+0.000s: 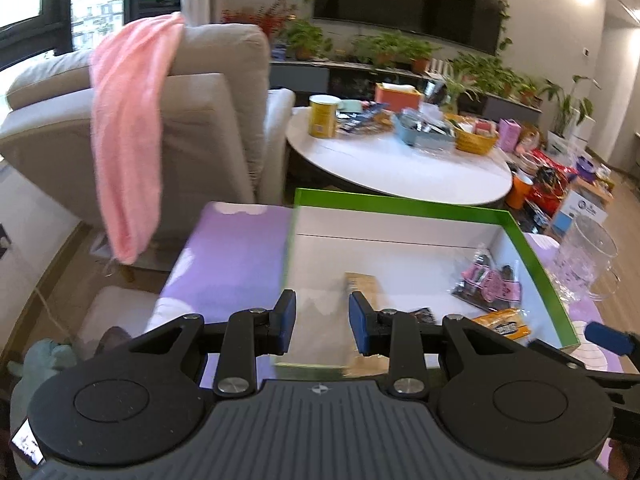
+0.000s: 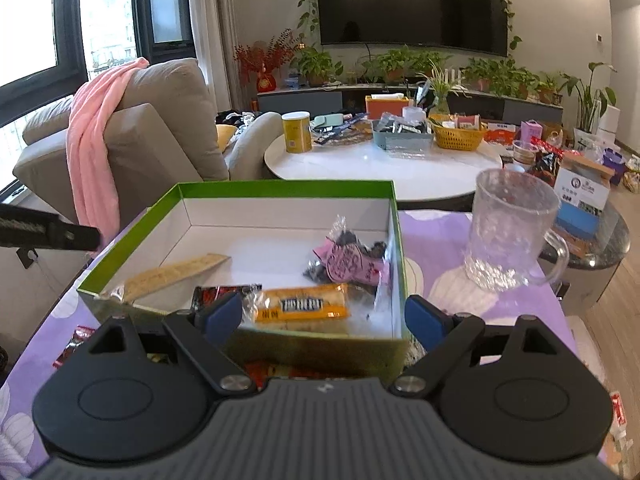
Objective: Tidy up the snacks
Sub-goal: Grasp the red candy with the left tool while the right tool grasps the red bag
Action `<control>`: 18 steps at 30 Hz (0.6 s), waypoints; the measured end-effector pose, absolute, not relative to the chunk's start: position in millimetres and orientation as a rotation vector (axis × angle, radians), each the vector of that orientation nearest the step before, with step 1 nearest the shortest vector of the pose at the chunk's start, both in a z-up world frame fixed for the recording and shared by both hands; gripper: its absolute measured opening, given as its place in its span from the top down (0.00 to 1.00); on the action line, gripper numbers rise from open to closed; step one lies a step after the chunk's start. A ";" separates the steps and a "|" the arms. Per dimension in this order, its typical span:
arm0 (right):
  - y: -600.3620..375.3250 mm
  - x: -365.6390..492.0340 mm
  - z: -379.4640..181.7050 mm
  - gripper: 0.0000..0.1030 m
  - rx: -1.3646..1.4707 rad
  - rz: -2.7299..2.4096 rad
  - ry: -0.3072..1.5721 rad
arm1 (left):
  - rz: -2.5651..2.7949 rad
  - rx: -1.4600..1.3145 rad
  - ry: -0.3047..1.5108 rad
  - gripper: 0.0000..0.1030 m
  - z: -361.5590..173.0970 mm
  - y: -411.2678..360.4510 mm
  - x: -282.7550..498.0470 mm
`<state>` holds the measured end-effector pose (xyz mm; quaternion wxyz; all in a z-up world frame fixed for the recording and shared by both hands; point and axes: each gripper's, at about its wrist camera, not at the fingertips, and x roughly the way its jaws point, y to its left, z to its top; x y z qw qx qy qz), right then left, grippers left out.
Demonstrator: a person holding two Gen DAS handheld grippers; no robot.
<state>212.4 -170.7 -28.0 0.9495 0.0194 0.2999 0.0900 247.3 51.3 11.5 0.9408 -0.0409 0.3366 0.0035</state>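
A: Where are the snacks?

B: Mostly in the box (image 2: pixel 192 210), green outside and white inside, which sits open on the desk (image 2: pixel 436 240) with its purple cloth. An orange pack (image 2: pixel 300 306) lies by the near wall, a dark red-and-black pack (image 2: pixel 212 294) just to its left, a clear bag with a pink label (image 2: pixel 348 260) toward the right wall, and a long tan pack (image 2: pixel 176 272) leans along the left side.

A: Anything outside the box?

B: A red wrapper (image 2: pixel 76 344) lies on the cloth at the near left, well apart from the rest. More red shows under the box's near wall, but I cannot tell what it is.

A: And the left tongs (image 1: pixel 322 322)?

B: Spread a little, nothing between the blue pads. They hang over the near left part of the box, with the tan pack below them and past them.

A: The right tongs (image 2: pixel 323 317)?

B: Spread wider, empty as well. They stand at the box's near wall, one finger in front of the dark pack, the other outside the right corner. The orange pack shows between them, untouched.

A: What else is on the desk?

B: A clear glass mug (image 2: pixel 510 232), right of the box and apart from it. Behind, a round white table (image 2: pixel 360 168) carries a yellow can (image 2: pixel 297 132) and baskets, and a pink towel (image 2: pixel 92 136) hangs over a beige armchair (image 2: pixel 160 140).
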 end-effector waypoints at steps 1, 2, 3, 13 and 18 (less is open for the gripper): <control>-171.5 210.0 -29.2 0.41 0.041 0.182 0.612 | 0.016 -0.084 0.686 0.73 11.4 56.0 244.4; -172.2 209.0 -29.1 0.41 0.042 0.180 0.615 | 0.029 -0.086 0.686 0.73 10.6 61.0 241.8; -173.2 207.7 -30.1 0.41 0.043 0.179 0.617 | 0.042 -0.089 0.687 0.73 9.2 65.2 239.5; -184.9 194.3 -43.1 0.41 0.060 0.163 0.648 | 0.149 -0.171 0.764 0.73 -28.0 108.9 224.0; -186.7 192.8 -48.3 0.41 0.060 0.159 0.663 | 0.152 -0.156 0.834 0.73 -51.8 109.6 226.5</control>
